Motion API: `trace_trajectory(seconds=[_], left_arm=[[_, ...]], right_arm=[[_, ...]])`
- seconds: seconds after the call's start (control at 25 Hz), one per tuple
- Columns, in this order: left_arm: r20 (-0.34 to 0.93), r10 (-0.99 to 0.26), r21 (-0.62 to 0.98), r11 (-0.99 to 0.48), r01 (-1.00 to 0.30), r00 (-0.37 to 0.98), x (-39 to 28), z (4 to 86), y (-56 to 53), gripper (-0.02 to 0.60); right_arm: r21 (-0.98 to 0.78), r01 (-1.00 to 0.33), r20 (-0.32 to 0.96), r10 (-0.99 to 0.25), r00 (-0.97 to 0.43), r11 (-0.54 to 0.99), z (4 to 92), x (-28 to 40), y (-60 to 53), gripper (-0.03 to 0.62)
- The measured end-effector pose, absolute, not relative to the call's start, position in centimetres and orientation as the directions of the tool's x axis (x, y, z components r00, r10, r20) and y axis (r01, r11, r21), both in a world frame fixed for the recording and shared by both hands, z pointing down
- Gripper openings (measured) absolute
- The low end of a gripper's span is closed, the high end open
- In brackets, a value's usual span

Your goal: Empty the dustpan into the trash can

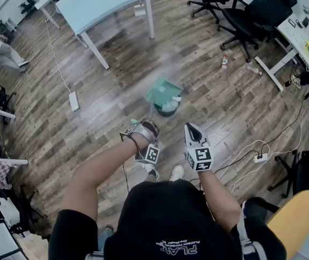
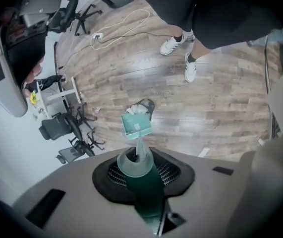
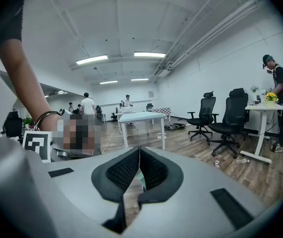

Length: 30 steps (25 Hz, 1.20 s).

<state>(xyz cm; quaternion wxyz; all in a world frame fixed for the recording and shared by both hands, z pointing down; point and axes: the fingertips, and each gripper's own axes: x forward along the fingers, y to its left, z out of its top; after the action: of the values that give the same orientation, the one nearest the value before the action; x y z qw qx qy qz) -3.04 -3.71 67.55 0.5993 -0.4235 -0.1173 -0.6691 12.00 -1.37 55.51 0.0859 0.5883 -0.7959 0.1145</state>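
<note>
Left tongs (image 2: 142, 173) clamped on the teal handle (image 2: 148, 195) of the dustpan (image 2: 136, 124), pads pressing both sides, jaws only partly apart because of the handle's width. Handle runs forward and down from the tongs. Dustpan sits at the far end, tilted, right over the dark trash can (image 2: 147, 105) on the wood floor (image 2: 220, 108). White crumpled scraps (image 2: 137, 110) at the pan's far edge, at the can's mouth. Cannot tell if pan touches the can rim. Right tongs (image 3: 139, 158) closed, pads together, holding nothing, held beside the left tongs and apart from the dustpan. Head view: can in front of the person's shoes (image 1: 177, 172). Black office chairs (image 1: 251, 12) well apart from the can.
</note>
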Motion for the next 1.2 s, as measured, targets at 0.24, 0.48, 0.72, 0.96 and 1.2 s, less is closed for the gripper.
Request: trace_trajectory(seconds=[0.24, 0.48, 0.72, 0.96, 1.2], left_arm=[[0.684, -0.729, -0.380, -0.317, 0.869, 0.033, -3.6, 66.5, -5.1, 0.097], [0.672, -0.739, -0.341, -0.252, 0.906, 0.048, -4.9, 67.2, -5.2, 0.097], [0.709, -0.702, -0.276, -0.188, 0.943, 0.068, -3.5, 67.9, -1.6, 0.097], [0.806, -0.590, -0.117, -0.237, 0.964, -0.047, -4.7, 73.9, 4.5, 0.123], [0.822, -0.557, -0.077, -0.315, 0.946, -0.118, -3.6, 77.6, 7.9, 0.126]], right_arm=[[-0.083, -0.952, 0.267, -0.914, -0.305, 0.293, 55.4, 12.0, -1.5, 0.025], [-0.091, -0.946, 0.262, -0.910, -0.323, 0.310, 55.3, 10.8, -2.1, 0.025], [-0.102, -0.941, 0.264, -0.903, -0.338, 0.322, 55.6, 10.0, -2.3, 0.025], [-0.118, -0.938, 0.292, -0.892, -0.346, 0.325, 56.7, 10.0, -1.9, 0.025], [-0.129, -0.931, 0.329, -0.871, -0.364, 0.341, 58.2, 10.5, -1.0, 0.025]])
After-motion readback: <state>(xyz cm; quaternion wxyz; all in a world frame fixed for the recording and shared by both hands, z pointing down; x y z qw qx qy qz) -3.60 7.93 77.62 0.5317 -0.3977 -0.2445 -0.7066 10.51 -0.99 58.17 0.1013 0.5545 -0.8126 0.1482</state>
